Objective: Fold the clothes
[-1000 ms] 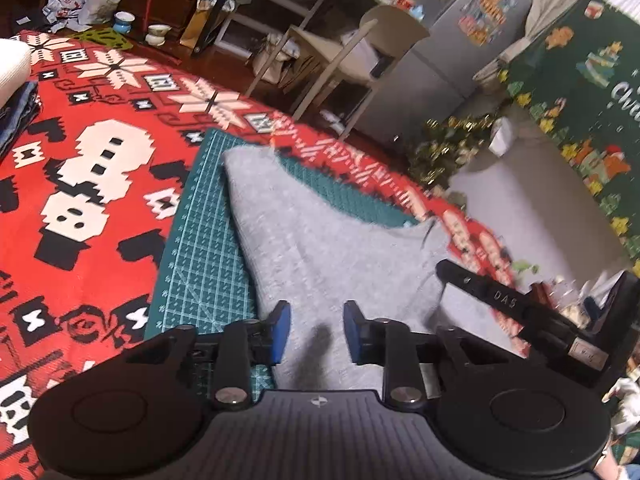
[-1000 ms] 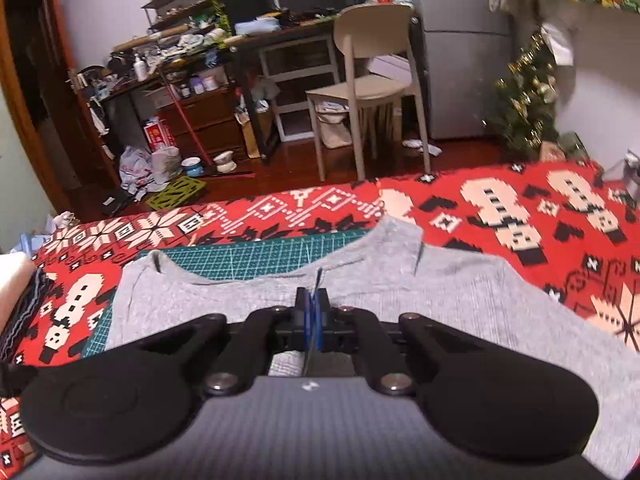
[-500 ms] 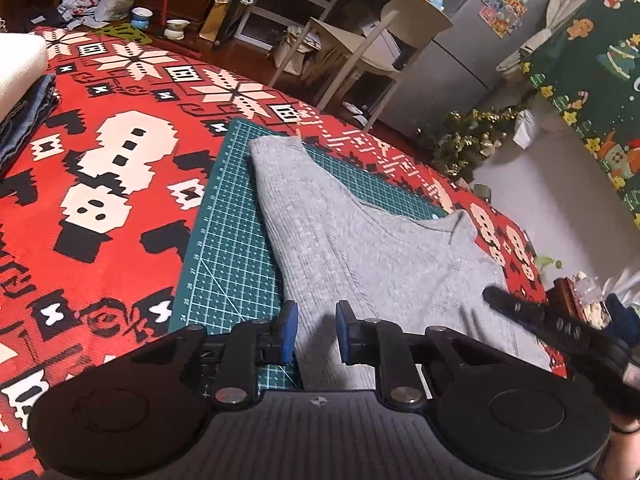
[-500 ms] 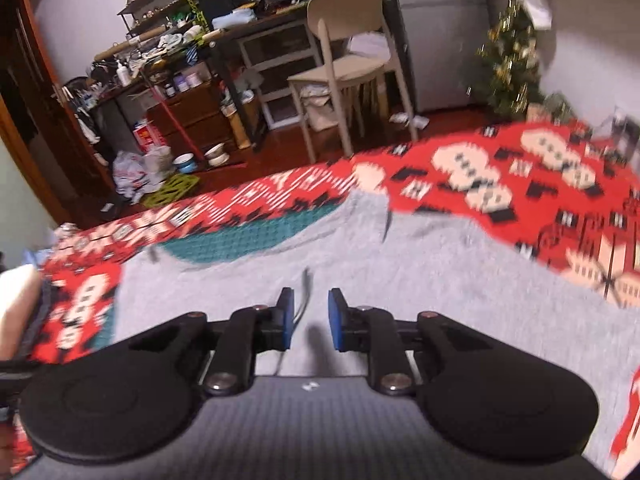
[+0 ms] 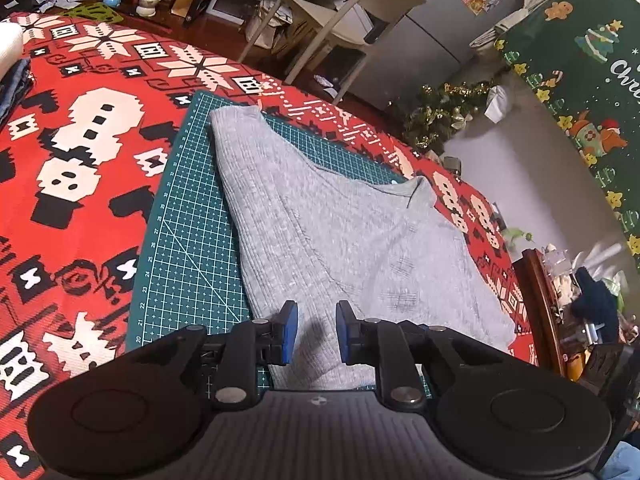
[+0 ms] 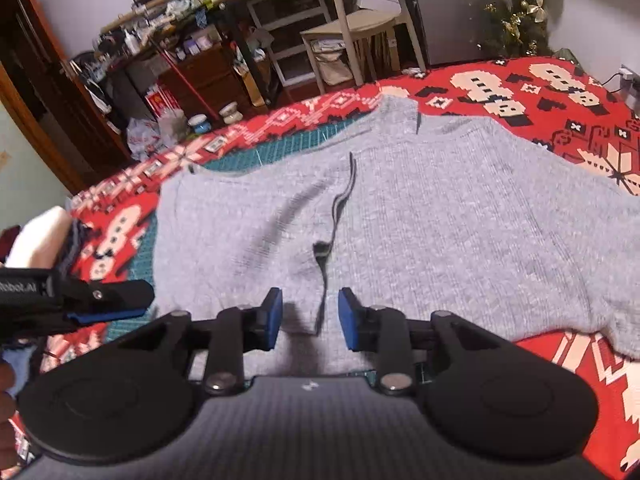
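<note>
A grey ribbed knit top (image 5: pixel 320 236) (image 6: pixel 420 216) lies spread flat, partly on a green cutting mat (image 5: pixel 188 240) (image 6: pixel 240 160) and partly on the red patterned cloth (image 5: pixel 80 160) (image 6: pixel 560 92). My left gripper (image 5: pixel 317 330) is open just above the garment's near edge, nothing between its blue pads. My right gripper (image 6: pixel 310 318) is open over the garment's middle, where a dark seam edge (image 6: pixel 340 208) runs toward it. The left gripper's fingers (image 6: pixel 100 300) show at the left edge of the right wrist view.
Folded clothes are stacked at the left edge of the cloth (image 5: pixel 12 64) (image 6: pixel 40 236). Beyond the surface stand a beige chair (image 5: pixel 344 12) (image 6: pixel 356 20), cluttered shelves (image 6: pixel 180 40), a small decorated tree (image 5: pixel 444 116) and a wooden edge with small items (image 5: pixel 540 292).
My right gripper opened, letting go of the grey top, which now lies flat, then spread wider. My left gripper pulled back a little and stays open.
</note>
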